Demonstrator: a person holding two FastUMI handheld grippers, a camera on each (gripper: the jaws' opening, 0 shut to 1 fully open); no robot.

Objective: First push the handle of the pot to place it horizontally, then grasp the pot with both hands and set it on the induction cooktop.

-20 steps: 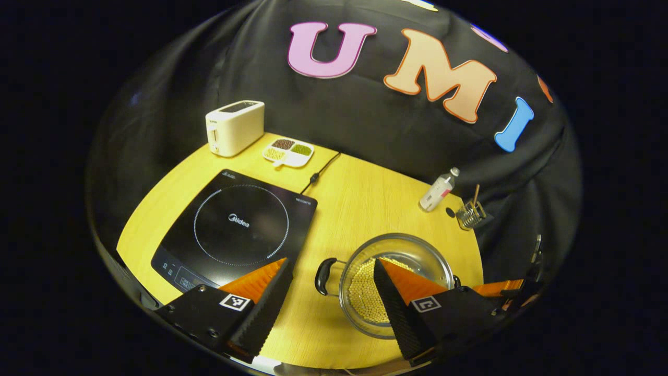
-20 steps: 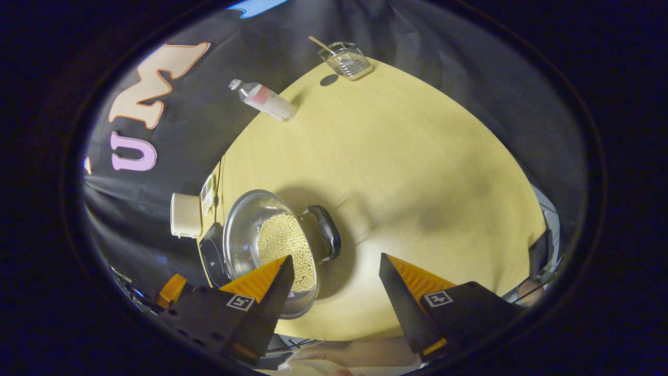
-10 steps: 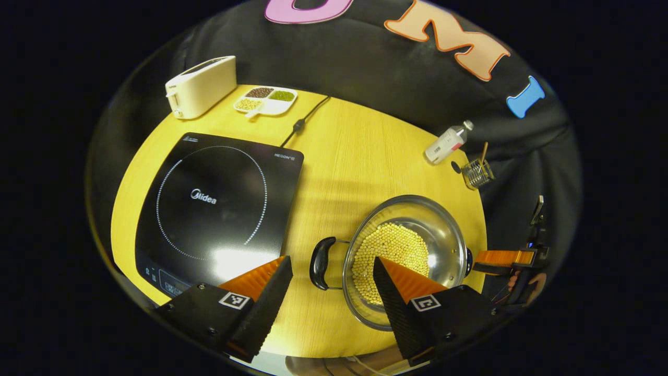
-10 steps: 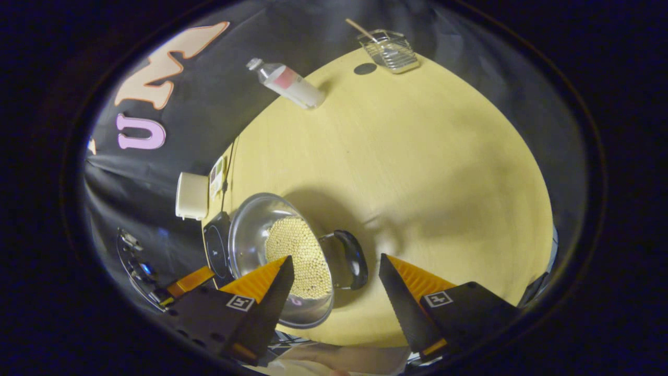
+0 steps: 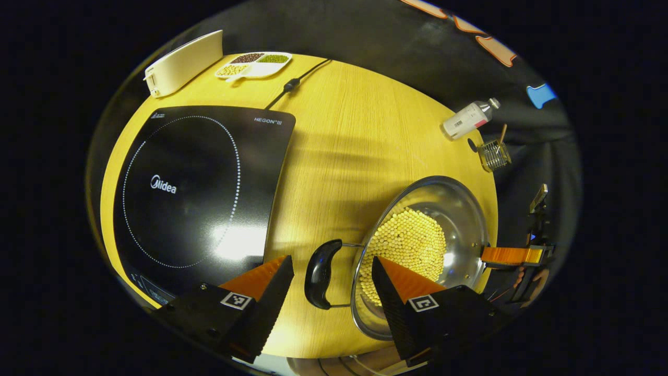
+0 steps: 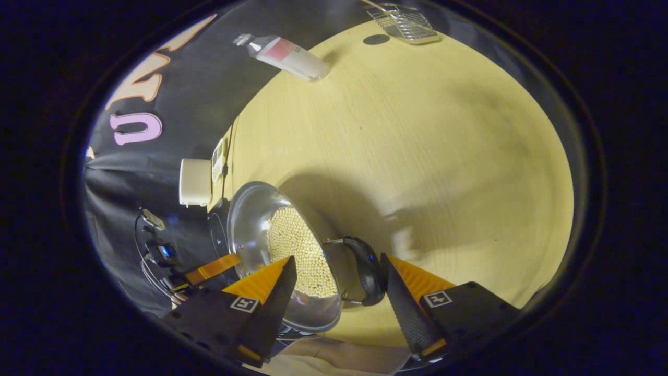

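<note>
Between the spread fingers of the left gripper [image 5: 332, 284] sits one black loop handle [image 5: 319, 273] of the steel pot [image 5: 424, 250], the pot's bowl just beyond the right finger, filled with pale round beans [image 5: 407, 248]. Pot rests on the yellow table [image 5: 344, 156]; its handle-to-handle axis runs across the left gripper view, near handle pointing toward the induction cooktop [image 5: 193, 193], which lies off to the left finger's side, apart from the pot. Far handle hidden at the rim, where the other gripper's finger reaches in. In the right gripper view, the right gripper [image 6: 337, 286] is likewise released, jaws wide, the second black handle [image 6: 365, 271] just inside its right finger, seemingly touching or nearly so; pot body behind the left finger. Compared with half a second ago: both grippers have come closer, handles now lying between the fingers rather than ahead of them; pot itself looks unmoved. Beyond: toaster [image 5: 180, 62], divided dish [image 5: 254, 63], bottle [image 5: 468, 119], wire basket [image 5: 493, 154].
</note>
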